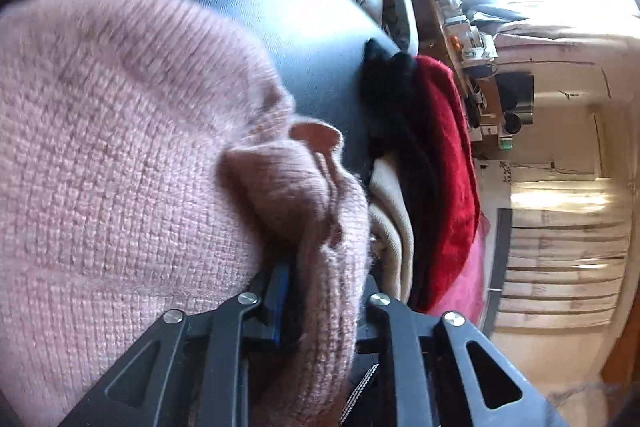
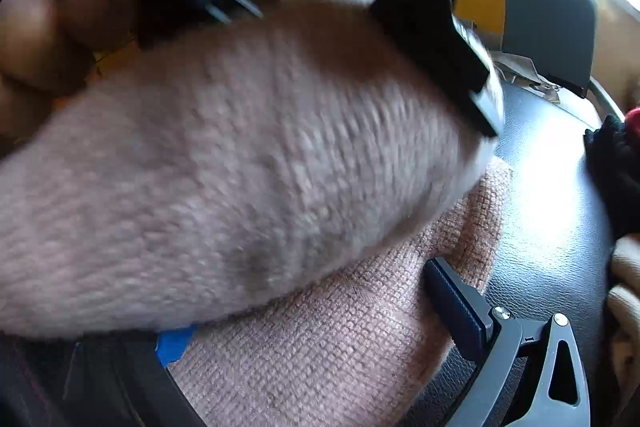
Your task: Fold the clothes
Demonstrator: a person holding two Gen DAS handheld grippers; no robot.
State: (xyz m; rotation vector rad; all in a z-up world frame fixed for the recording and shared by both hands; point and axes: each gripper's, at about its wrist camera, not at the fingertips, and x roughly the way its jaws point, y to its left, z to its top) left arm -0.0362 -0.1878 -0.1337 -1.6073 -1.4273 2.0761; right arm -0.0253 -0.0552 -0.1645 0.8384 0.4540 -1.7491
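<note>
Left wrist view: left gripper [image 1: 320, 267] clamps bunched fold of fuzzy pink knit sweater [image 1: 120, 147]; right gripper [image 2: 304, 311] jaws wide, sweater between. Fold halfway; dark-red-and-black clothes pile [image 1: 436, 163] beyond untouched.

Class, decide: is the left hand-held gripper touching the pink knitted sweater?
Touching. The left wrist view shows a bunched fold of the pink knitted sweater lying between the left hand-held gripper fingers, against them.
</note>
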